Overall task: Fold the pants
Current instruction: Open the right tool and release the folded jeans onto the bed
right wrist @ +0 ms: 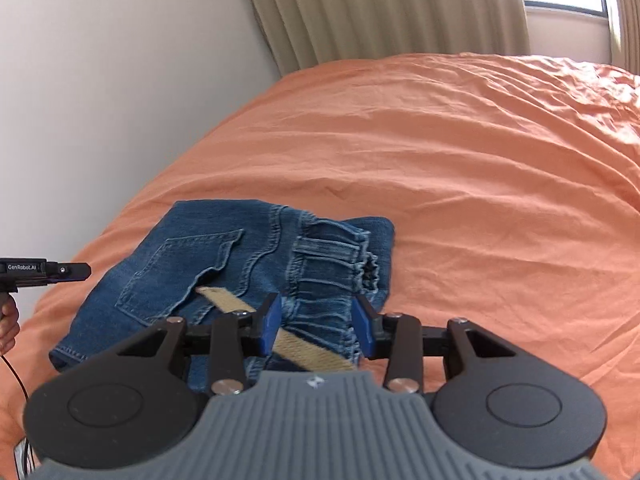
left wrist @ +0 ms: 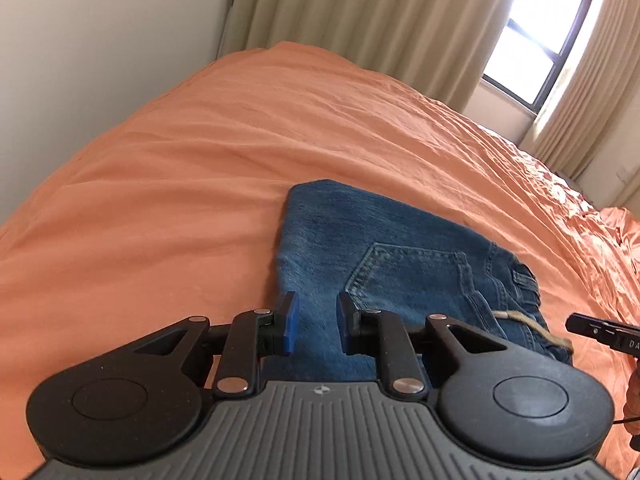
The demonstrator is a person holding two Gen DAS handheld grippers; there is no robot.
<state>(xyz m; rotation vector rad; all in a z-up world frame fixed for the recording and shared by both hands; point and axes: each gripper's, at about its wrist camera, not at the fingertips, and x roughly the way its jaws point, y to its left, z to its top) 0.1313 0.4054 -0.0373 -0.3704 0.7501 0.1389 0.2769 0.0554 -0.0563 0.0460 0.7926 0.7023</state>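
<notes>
We see both tools tilted down toward an orange bed [left wrist: 200,152], each looking along its own fingers. The left hand-held gripper [left wrist: 318,326] hangs over the folded pants [left wrist: 380,252], its blue pads [left wrist: 289,322] a short way apart with only denim visible in the gap below them; nothing is pinched, and we cannot tell whether the tips touch the cloth. From this hand-held gripper the bundle spreads from 12 toward 2 o'clock, a back pocket [left wrist: 404,276] at about 1 o'clock and the waistband end at 2 o'clock. At 3 o'clock in the left view a black tip of the other tool pokes in, with part of a hand at the frame edge beneath it. The right hand-held gripper [right wrist: 318,326] stands with its jaws wider apart, empty, above the gathered waistband [right wrist: 332,264]. A tan drawstring [right wrist: 308,348] runs slantwise beneath the gap between its pads, lying on the denim, not clamped. From this hand-held gripper the pants stretch from 12 round to 9 o'clock, the pocket at 10 o'clock. At 9 o'clock in the right view the left tool's black side appears, and a hand [right wrist: 8,322] grips its handle just below. Beige curtains [right wrist: 380,12] and a window [left wrist: 540,40] stand beyond the bed at 12 to 1 o'clock.
</notes>
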